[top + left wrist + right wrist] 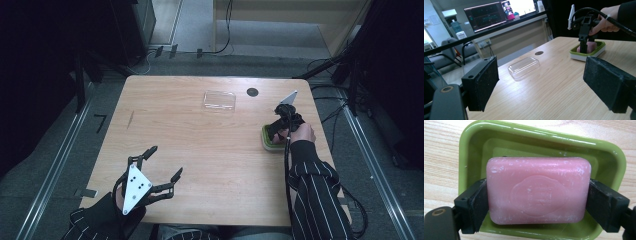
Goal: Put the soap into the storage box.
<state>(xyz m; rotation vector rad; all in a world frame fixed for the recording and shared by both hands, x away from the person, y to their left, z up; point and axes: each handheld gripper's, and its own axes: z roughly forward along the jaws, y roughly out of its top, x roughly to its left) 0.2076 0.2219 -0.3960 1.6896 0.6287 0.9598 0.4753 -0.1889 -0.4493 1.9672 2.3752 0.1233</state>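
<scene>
— Two grippers from above: what do we see?
— Our left gripper (162,165) hovers spread over the table (200,145) near its front edge; our right gripper (277,131) reaches straight down into the green soap dish (266,142) at the right side.

— And along the left one's jaws?
— We see them wide apart, nothing between; a clear lid (524,67) lies farther off on the wood.

— Along the right one's?
— We clamp the pink soap (537,190) by its two short ends, inside the dish.
</scene>
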